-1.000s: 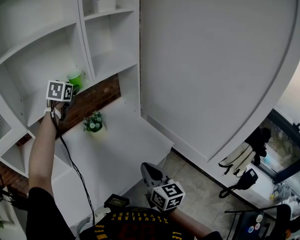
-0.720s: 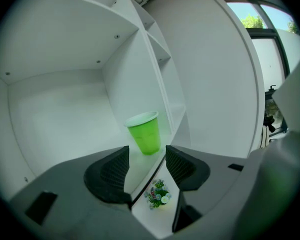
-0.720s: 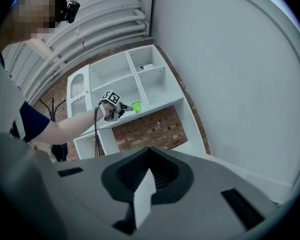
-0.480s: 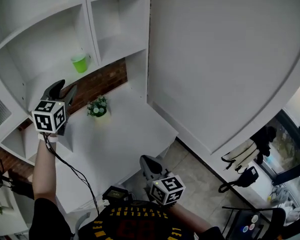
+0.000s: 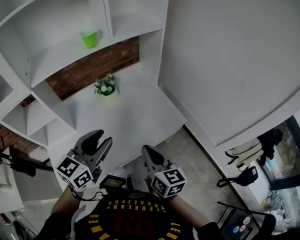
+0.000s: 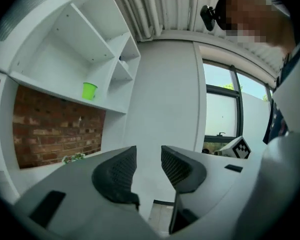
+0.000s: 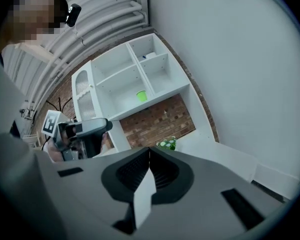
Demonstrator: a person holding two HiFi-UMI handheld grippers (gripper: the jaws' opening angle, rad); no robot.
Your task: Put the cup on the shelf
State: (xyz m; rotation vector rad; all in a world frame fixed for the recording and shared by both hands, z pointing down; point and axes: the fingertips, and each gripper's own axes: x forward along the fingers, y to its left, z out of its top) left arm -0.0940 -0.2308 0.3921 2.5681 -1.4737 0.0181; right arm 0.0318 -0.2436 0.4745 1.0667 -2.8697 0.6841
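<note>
The green cup (image 5: 90, 38) is shown upright on a board of the white shelf unit (image 5: 65, 56). Well below that unit, the left gripper (image 5: 99, 144) is seen with its jaws parted and closing on nothing. The right gripper (image 5: 151, 156) is pressed together, empty.

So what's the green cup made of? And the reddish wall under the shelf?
The green cup looks like plastic: one bright, even colour and a smooth surface, though it is too small to be sure. The reddish wall looks like bare brick: rough, matt blocks in rows with paler mortar lines between them.
</note>
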